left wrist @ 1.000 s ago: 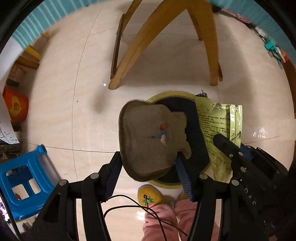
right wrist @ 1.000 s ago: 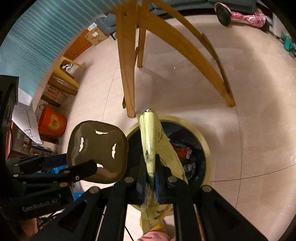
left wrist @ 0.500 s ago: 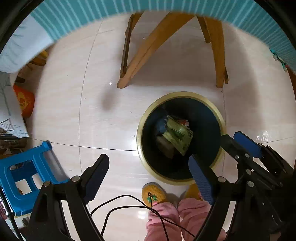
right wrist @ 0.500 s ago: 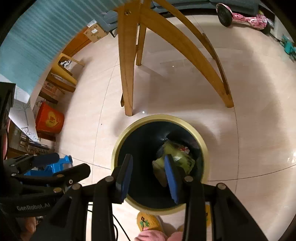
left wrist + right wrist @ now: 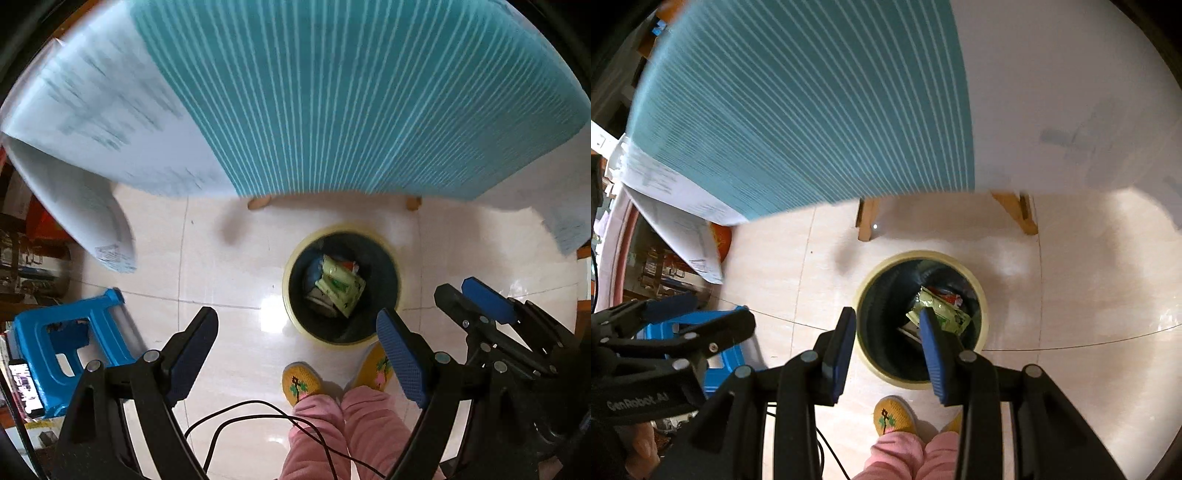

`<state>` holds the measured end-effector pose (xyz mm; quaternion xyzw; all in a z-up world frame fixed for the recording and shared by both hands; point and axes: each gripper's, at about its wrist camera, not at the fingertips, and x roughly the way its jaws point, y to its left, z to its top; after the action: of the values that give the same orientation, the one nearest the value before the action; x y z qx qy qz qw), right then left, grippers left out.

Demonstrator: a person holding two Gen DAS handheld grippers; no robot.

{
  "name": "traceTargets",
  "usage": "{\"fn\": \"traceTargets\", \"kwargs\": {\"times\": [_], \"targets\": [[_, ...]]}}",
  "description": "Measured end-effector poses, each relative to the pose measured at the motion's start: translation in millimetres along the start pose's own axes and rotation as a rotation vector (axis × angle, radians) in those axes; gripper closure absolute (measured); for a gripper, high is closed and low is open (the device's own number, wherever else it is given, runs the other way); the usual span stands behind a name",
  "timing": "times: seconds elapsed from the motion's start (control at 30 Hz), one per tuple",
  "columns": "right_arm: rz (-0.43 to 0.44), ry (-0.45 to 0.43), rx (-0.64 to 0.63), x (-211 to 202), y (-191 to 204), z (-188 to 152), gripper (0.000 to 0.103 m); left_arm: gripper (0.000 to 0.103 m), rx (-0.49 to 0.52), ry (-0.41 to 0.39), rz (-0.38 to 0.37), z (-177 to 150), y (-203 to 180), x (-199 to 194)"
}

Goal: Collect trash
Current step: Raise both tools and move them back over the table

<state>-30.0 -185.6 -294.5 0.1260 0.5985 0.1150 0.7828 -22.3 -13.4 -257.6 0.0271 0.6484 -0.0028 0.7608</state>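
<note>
Tablecloth (image 5: 332, 103) overhangs bin (image 5: 295, 325); left tongs (image 5: 295, 354), right tongs (image 5: 888, 354) gape, empty.

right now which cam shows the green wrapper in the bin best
The left wrist view: the green wrapper lies unobstructed inside the bin. In the right wrist view the right gripper has one finger across part of it.

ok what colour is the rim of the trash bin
Pale yellow rim, dark inside; clearest in the right wrist view.
</note>
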Motion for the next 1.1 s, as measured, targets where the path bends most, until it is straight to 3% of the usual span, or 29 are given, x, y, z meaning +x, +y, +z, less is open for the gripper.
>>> {"fn": "traceTargets", "kwargs": {"times": [0.27, 0.53, 1.1], "targets": [[-0.003, -0.029, 0.017, -82, 32, 16, 0.067, 0.017, 0.019, -0.098, -0.014, 6, 12, -100], [-0.017, -0.073, -0.034, -151, 66, 27, 0.067, 0.016, 0.055, -0.182, -0.024, 6, 22, -166], [-0.089, -0.251, -0.097, -223, 109, 64, 0.067, 0.016, 0.050, -0.329, -0.031, 28, 56, -232]]}}
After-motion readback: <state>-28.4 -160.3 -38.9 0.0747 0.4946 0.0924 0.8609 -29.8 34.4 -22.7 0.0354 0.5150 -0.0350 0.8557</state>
